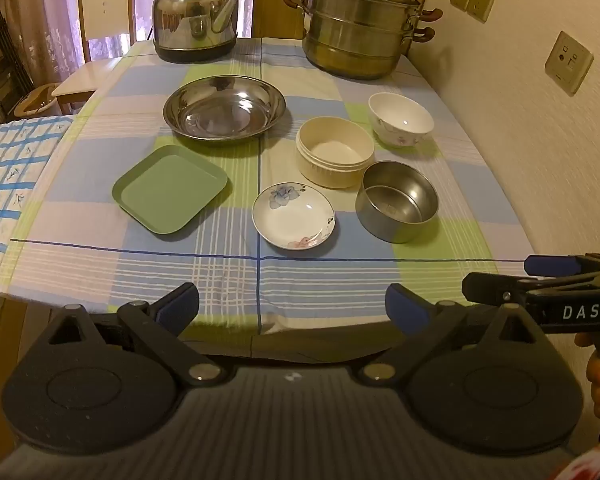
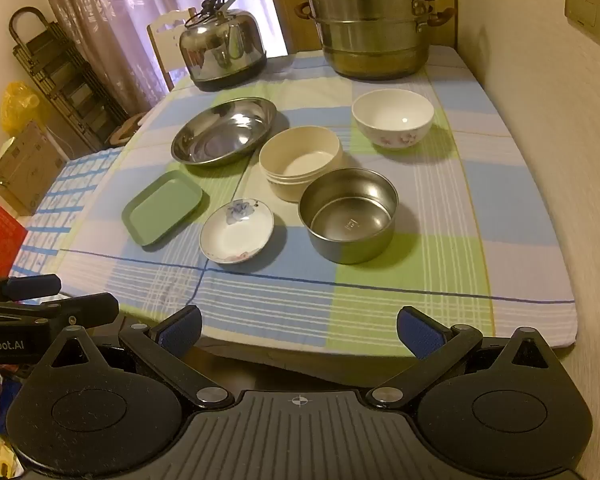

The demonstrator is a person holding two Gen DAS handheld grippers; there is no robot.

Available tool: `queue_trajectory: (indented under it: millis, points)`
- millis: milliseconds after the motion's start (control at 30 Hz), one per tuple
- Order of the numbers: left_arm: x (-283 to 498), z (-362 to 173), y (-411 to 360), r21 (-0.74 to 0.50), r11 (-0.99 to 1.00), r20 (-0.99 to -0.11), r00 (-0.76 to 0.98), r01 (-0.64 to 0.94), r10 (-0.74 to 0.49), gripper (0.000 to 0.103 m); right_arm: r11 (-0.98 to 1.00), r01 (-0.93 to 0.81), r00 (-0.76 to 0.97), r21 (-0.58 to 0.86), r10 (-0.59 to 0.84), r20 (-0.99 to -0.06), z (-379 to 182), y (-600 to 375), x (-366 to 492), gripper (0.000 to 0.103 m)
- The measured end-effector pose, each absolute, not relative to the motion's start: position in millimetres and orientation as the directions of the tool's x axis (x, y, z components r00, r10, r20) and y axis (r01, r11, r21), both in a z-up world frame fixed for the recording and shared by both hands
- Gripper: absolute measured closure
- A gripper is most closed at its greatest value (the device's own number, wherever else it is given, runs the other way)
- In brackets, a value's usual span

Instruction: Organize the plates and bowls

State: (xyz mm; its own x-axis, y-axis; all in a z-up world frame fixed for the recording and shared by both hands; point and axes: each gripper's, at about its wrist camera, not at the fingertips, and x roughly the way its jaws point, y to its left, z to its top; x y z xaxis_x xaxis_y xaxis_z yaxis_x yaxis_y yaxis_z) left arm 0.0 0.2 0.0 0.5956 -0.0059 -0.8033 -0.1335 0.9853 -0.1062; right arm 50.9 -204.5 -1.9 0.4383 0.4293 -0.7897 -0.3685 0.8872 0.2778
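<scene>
On the checked tablecloth lie a wide steel plate [image 1: 224, 110] [image 2: 223, 131], a green square plate [image 1: 169, 189] [image 2: 162, 207] and a small flowered saucer [image 1: 293, 216] [image 2: 237, 231]. To their right stand a cream bowl [image 1: 334, 151] [image 2: 300, 162], a steel bowl [image 1: 397, 200] [image 2: 348, 214] and a white flowered bowl [image 1: 400, 119] [image 2: 393, 118]. My left gripper [image 1: 292, 306] hangs open over the table's near edge, nothing between its blue pads. My right gripper [image 2: 300, 330] is open too, near the same edge, and shows at the right of the left wrist view [image 1: 540, 280].
A steel kettle [image 1: 196, 14] [image 2: 222, 54] and a tiered steamer pot [image 1: 360, 20] [image 2: 374, 20] stand at the table's far end. A wall with sockets [image 1: 568, 62] runs along the right side. A chair [image 1: 100, 20] and a folded rack [image 2: 60, 76] stand beyond the left edge.
</scene>
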Motion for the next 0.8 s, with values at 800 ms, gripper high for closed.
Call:
queue_trajectory:
  millis: [800]
  points:
    - [2.2,-4.3,-5.5,-0.108,0.986,-0.803,0.597,-0.129,-0.01,0.004,0.888,-0.371,0.444,0.273,0.428,-0.787,0.2,-205.7,53.6,0.0]
